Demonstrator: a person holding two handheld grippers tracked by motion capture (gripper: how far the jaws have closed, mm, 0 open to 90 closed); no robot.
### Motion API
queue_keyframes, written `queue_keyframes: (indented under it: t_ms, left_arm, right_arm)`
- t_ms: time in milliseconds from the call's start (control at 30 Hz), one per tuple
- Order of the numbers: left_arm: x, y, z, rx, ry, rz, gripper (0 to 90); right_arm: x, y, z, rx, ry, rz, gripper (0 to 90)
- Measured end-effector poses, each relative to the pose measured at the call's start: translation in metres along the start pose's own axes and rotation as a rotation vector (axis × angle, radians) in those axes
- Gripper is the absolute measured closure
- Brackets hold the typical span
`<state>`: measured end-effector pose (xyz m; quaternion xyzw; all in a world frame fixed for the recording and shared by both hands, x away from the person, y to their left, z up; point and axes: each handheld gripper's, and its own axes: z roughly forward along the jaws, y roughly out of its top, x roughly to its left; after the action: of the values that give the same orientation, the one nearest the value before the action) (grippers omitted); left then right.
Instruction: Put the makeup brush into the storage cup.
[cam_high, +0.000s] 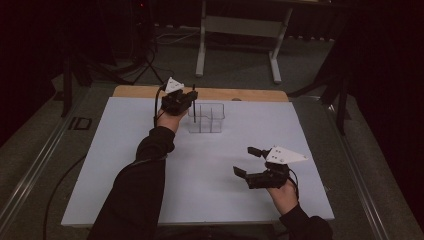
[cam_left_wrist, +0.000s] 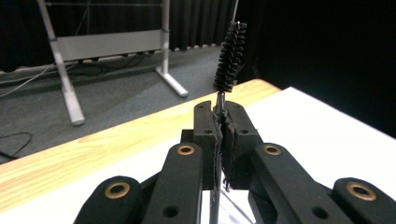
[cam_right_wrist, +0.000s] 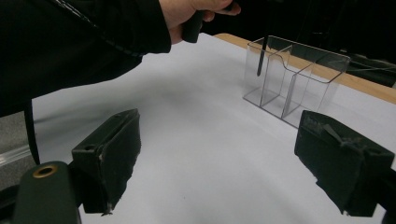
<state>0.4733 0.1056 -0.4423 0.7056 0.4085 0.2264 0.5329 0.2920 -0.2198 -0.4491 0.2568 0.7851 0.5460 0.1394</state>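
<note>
Your left hand-held gripper (cam_high: 186, 99) has its jaws closed tight on the wire stem of a black bottle brush (cam_left_wrist: 229, 57), bristles up, handle end hanging down into the clear organizer (cam_high: 206, 118) at about 12 o'clock on the counter (cam_high: 125, 165); the step in hand looks like seating or lifting the brush at the left compartment. Keep the stem vertical and centred between the walls, for the plastic is light and a sideways nudge would likely slide or tip it; move straight along the stem's line, slowly; don't loosen the grip until the lower end is well inside. Your left forearm reaches far forward, wrist level, with the gripper just above the organizer's left rim. Your right hand-held gripper (cam_high: 251, 167) sits at about 4 o'clock, well apart from the organizer, jaws spread wide and holding nothing, aimed toward 11 o'clock; it is free to steady the organizer if needed.
</note>
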Motion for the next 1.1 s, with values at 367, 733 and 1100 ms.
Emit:
queue_keyframes:
  t_ms: [367, 733, 1100]
  left_arm:
    - [0.001, -0.002, 0.004, 0.047, 0.050, -0.092, 51.2]
    - [-0.006, 0.009, -0.007, 0.068, 0.062, -0.117, 15.3]
    - [-0.020, 0.011, -0.027, 0.016, -0.036, -0.087, 0.7]
  right_arm:
    - [-0.002, 0.000, -0.001, -0.004, -0.004, 0.005, 14.2]
    - [-0.003, 0.000, -0.002, -0.008, -0.014, 0.010, 14.2]
    - [-0.004, 0.001, -0.001, -0.009, -0.018, 0.008, 14.2]
